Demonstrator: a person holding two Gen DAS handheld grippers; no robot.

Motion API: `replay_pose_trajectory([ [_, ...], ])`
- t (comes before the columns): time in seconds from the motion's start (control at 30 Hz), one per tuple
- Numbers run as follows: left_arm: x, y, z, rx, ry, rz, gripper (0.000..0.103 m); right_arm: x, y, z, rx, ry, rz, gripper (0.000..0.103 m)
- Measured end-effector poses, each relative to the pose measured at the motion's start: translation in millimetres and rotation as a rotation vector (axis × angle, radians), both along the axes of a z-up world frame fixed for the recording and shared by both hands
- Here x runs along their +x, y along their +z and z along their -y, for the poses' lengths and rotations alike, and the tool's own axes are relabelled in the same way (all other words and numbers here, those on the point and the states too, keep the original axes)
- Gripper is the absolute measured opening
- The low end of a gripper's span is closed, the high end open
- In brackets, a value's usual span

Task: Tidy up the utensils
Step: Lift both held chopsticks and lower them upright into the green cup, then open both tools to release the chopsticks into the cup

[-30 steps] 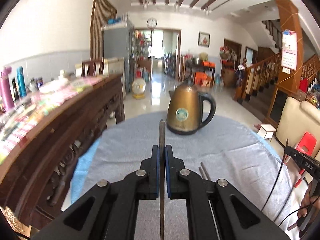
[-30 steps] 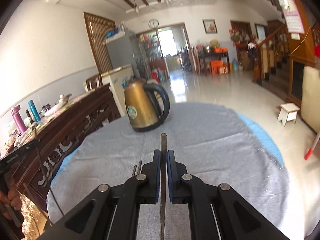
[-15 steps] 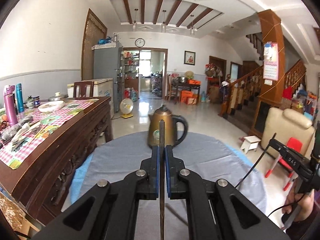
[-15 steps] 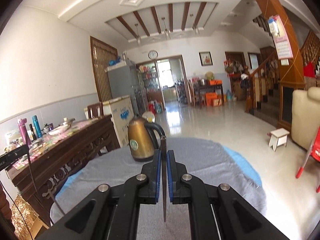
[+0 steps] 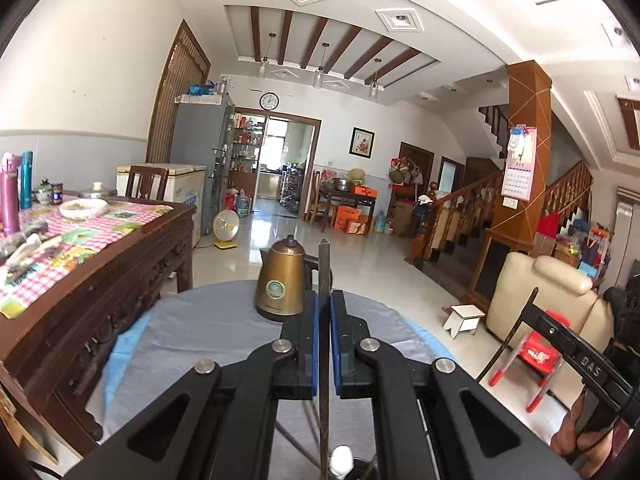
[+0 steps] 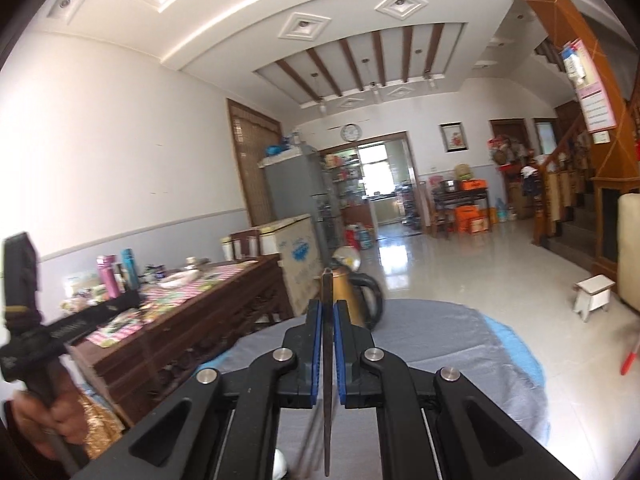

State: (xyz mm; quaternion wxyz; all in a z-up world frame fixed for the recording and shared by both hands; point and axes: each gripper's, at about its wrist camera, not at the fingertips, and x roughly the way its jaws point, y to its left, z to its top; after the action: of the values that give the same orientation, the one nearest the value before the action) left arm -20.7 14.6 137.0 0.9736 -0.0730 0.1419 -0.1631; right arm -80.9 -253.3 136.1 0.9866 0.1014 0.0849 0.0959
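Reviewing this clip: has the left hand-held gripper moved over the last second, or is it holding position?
Yes. The left hand-held gripper has lifted and tilted upward: the kettle sits lower and smaller in its view, and far more ceiling shows. It is shut on a chopstick.

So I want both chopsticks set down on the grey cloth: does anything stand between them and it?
The left chopstick lines up with the kettle ahead; the right chopstick passes beside it. Bare grey cloth lies nearer.
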Motion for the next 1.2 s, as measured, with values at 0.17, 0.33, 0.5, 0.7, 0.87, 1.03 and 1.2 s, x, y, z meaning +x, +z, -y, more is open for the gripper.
replay_pose_trajectory([
  [0.17,3.1,-11.6,12.4,-0.023,-0.018,-0.013,0.005,-9.2,3.1,-21.8,-0.003,0.07,0.006,0.007],
  [0.33,6.9,-27.0,25.4,-0.012,-0.035,-0.021,0.005,-0.5,-8.5,-40.4,-0.004,0.119,-0.029,0.007],
  [0.5,15.3,-47.8,32.2,0.018,-0.021,-0.051,0.005,19.2,-34.0,-50.2,-0.009,0.145,-0.109,0.007],
  [0.7,22.2,-66.8,33.7,0.035,-0.031,-0.122,0.005,39.7,-63.1,-49.7,-0.02,0.162,-0.215,0.007],
  [0.87,20.4,-75.4,40.4,0.095,-0.036,-0.152,0.006,43.1,-78.8,-48.0,-0.022,0.175,-0.258,0.007],
  [1.03,16.4,-82.1,53.1,0.228,0.002,-0.181,0.008,46.9,-88.6,-50.6,-0.013,0.206,-0.315,0.011],
  [1.2,7.0,-83.2,56.1,0.319,0.067,-0.175,0.042,49.8,-93.9,-42.3,0.025,0.196,-0.344,0.034],
])
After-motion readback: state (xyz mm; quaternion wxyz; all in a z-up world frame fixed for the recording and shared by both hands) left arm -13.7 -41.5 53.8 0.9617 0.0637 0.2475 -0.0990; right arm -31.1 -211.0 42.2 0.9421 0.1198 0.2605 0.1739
